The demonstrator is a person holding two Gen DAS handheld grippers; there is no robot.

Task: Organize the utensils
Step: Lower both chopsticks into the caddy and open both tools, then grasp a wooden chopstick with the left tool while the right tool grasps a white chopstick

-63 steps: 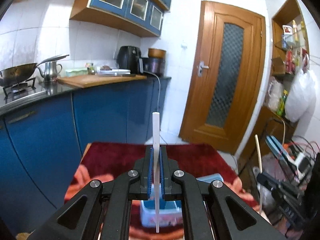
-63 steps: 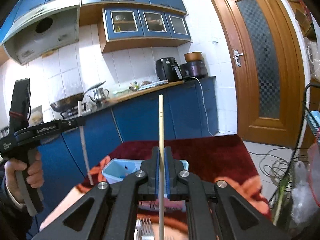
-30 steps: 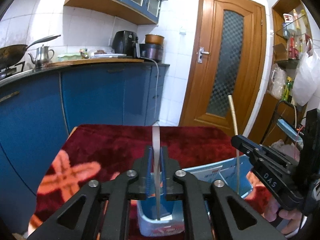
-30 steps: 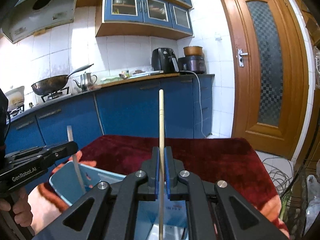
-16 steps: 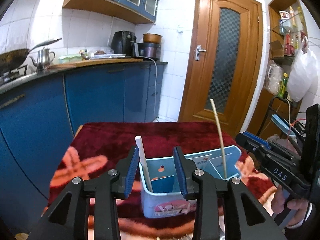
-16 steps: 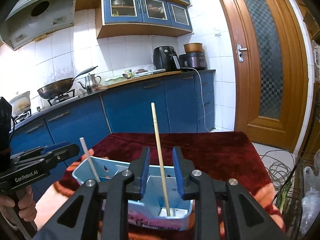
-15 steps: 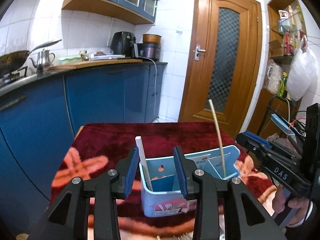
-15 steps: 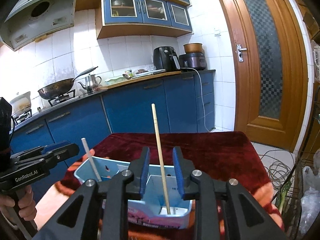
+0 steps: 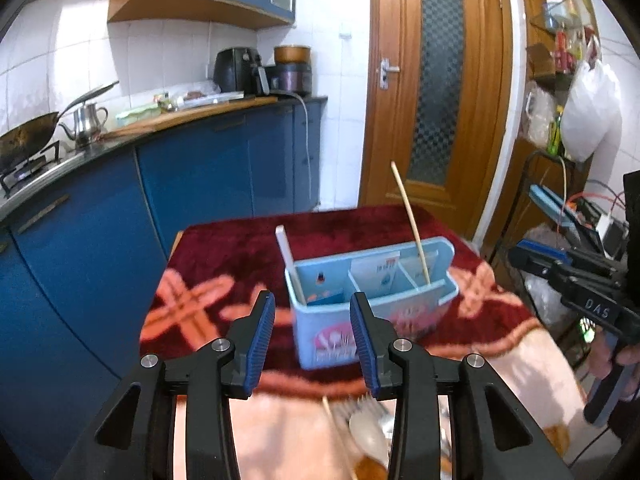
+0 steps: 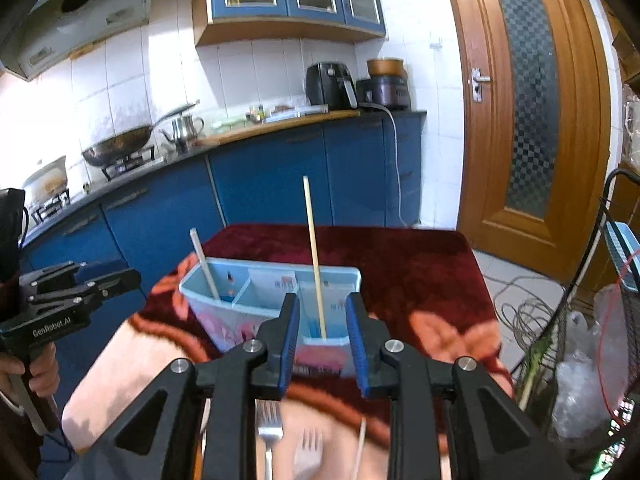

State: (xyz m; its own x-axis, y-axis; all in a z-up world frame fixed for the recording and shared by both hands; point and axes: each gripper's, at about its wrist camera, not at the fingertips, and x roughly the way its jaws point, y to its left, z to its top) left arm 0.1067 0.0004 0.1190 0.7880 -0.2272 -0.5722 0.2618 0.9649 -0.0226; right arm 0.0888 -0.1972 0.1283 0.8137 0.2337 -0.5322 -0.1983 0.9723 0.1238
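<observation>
A light blue utensil holder (image 9: 372, 304) (image 10: 240, 304) with three compartments stands on the red patterned cloth. A white chopstick (image 9: 290, 264) (image 10: 204, 264) leans in its left compartment. A wooden chopstick (image 9: 412, 224) (image 10: 314, 256) leans in its right compartment. My left gripper (image 9: 312, 340) is open and empty, just in front of the holder. My right gripper (image 10: 322, 344) is open and empty, in front of the right compartment. Forks (image 10: 269, 428), a spoon (image 9: 368, 432) and another wooden chopstick (image 10: 360, 448) lie on the cloth near me.
The table (image 9: 224, 248) is covered with a red and pink cloth. Blue kitchen cabinets (image 9: 200, 176) with a wok and kettle stand to the left. A wooden door (image 9: 436, 88) is behind. A wire rack with cables and bags (image 10: 592, 320) stands at the right.
Both grippers held chopsticks upright over the holder, then opened and released them into it. Both have since pulled back and opened wider; the holder now looks farther away.
</observation>
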